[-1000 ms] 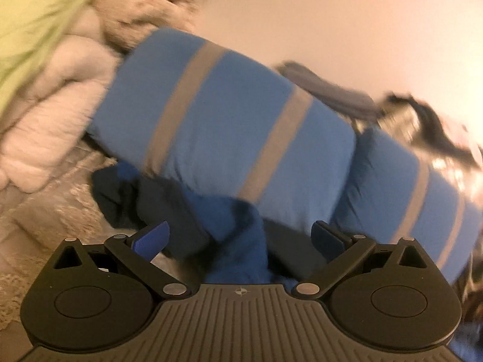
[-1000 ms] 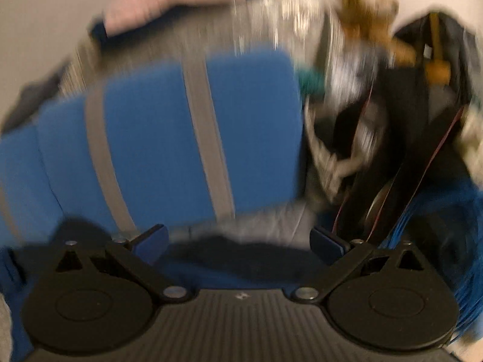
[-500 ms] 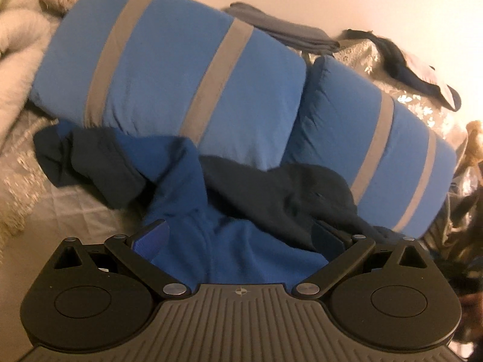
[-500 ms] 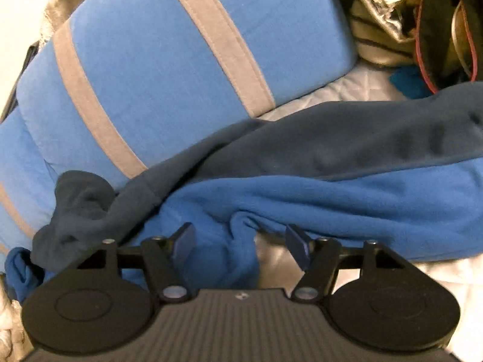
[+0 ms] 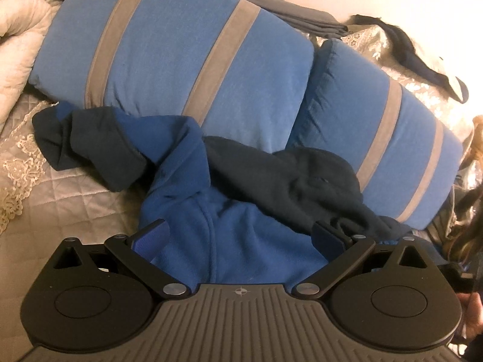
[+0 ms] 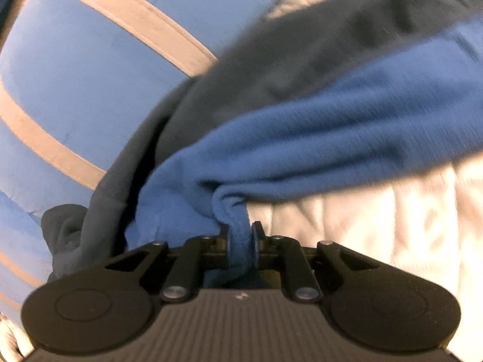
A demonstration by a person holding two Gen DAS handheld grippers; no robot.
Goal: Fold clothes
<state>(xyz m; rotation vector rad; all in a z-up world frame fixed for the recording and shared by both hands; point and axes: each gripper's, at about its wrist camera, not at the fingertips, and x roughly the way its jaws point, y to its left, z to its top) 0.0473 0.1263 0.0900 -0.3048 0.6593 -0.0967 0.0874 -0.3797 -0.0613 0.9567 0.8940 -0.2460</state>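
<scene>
A crumpled fleece garment in bright blue and dark navy [image 5: 229, 211] lies on a quilted bedspread [image 5: 66, 193], against two blue pillows. My left gripper [image 5: 240, 235] is open, its jaws wide apart just above the bright blue part, holding nothing. My right gripper [image 6: 240, 241] is shut on a bunched fold of the same blue fleece [image 6: 302, 138], pinched between its two pads. The navy part [image 6: 271, 66] drapes behind it.
Two blue pillows with grey stripes [image 5: 181, 60] [image 5: 386, 132] lie behind the garment; one shows in the right wrist view [image 6: 90, 75]. Cream blankets [image 5: 18, 36] are piled at the left. Folded grey cloth [image 5: 289, 15] and dark items lie behind the pillows.
My right gripper has closed its jaws onto a fold of the blue fleece and moved in closer. My left gripper has come closer over the garment and stayed open.
</scene>
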